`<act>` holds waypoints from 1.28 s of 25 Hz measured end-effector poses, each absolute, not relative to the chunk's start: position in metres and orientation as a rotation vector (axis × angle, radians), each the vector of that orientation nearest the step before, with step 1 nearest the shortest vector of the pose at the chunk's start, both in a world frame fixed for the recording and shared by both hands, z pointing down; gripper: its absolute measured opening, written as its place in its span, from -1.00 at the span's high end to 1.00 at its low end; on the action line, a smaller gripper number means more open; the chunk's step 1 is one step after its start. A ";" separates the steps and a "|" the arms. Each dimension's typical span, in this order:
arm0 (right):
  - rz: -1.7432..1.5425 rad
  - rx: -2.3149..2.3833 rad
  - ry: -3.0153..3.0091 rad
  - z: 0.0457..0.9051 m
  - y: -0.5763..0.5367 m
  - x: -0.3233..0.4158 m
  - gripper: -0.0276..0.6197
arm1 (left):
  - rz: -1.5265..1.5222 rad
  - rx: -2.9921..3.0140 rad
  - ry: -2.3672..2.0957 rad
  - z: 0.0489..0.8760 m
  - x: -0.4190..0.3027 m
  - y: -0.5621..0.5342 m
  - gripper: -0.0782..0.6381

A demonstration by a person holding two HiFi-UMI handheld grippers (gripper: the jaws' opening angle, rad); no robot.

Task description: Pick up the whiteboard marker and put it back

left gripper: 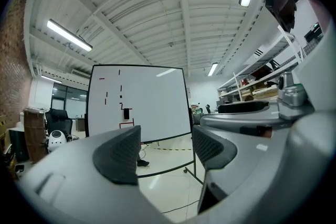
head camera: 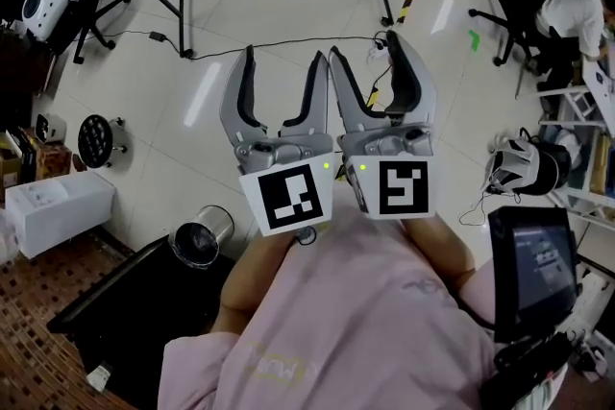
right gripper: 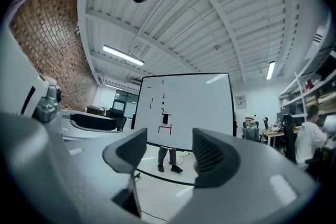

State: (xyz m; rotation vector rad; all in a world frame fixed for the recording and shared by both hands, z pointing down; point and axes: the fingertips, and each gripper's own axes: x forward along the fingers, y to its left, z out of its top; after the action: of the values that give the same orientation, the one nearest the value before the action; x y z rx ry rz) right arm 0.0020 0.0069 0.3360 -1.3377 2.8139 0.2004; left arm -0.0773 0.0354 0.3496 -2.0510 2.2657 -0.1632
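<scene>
I hold my left tool [head camera: 282, 62] and right tool [head camera: 365, 48] side by side, level, over the floor [head camera: 288, 5]; the jaws of both are spread, with nothing between them. Both face the whiteboard [right gripper: 189, 107], well apart from me. I cannot surely make out the whiteboard marker: only 1 small red-tipped piece [right gripper: 172, 149] lies on the board's bottom ledge.

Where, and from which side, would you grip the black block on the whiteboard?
The black block stands upright, taller than wide, flat on the whiteboard. So probably grip across its two long side edges, coming straight at the board's face. It is too far off to judge depth.
</scene>
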 end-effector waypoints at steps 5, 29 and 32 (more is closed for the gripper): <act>0.217 -1.420 2.804 0.338 -0.010 0.039 0.10 | -0.143 -2.140 2.221 0.354 -0.041 0.014 -0.04; 0.221 -1.733 2.643 0.332 -0.022 0.310 0.40 | -0.114 -2.415 1.898 0.351 0.239 -0.014 -0.04; 0.198 -1.699 2.651 0.329 -0.019 0.292 0.40 | -0.141 -2.400 1.900 0.345 0.222 -0.011 -0.04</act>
State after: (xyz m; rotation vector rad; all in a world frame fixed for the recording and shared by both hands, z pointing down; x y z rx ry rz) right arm 0.2923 -0.0186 0.3286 -1.6992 2.6512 0.1980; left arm 0.2222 -0.0114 0.3449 -2.3995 1.9004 -0.1406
